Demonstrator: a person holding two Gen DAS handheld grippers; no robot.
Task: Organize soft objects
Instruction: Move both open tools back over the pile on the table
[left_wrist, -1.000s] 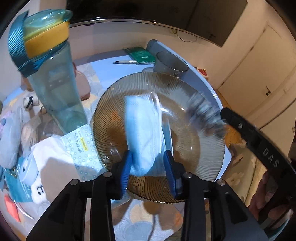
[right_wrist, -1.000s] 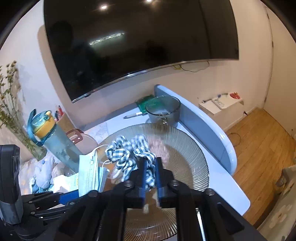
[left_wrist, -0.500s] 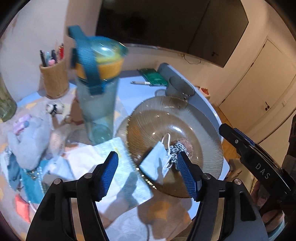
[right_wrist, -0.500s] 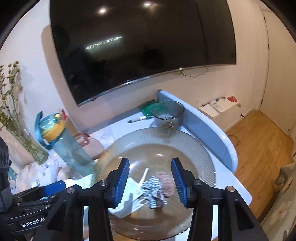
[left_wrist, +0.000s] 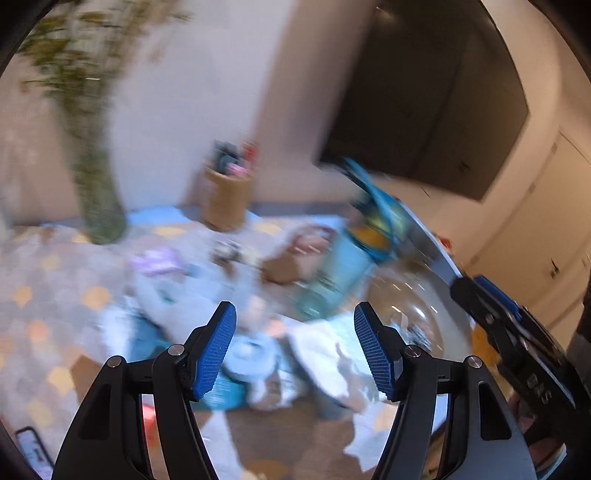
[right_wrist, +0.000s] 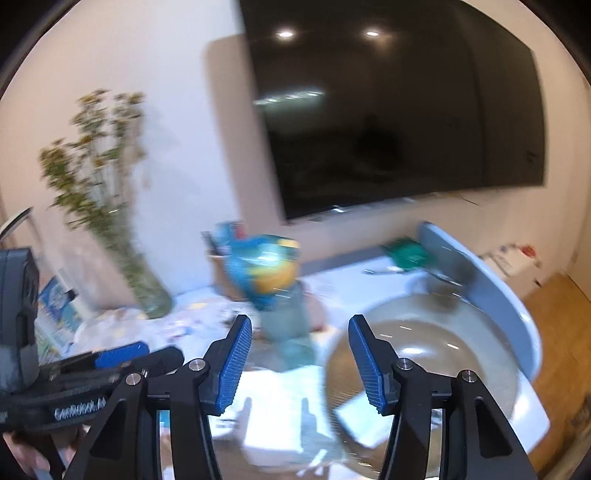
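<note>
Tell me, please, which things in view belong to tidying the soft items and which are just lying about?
Part of the job:
glass plate
face mask, lying on the plate
pile of soft things

Just lying about:
water bottle
vase of flowers
pen holder
television

Left black two-finger gripper with blue ribbed pads (left_wrist: 295, 347): jaws spread wide, nothing between the pads, tips aimed downward. Taking the ribbed amber glass plate (left_wrist: 439, 295) as landmark, it hangs above and to the left of the plate, well clear of the rim.

Right black two-finger gripper with blue ribbed pads (right_wrist: 300, 360): jaws opening, nothing between them; its right pad overlaps the plate's left rim in the right wrist view, not touching it.

Fingers of a hand (right_wrist: 22, 454) wrap the left gripper's handle. Both views motion-blurred.
</note>
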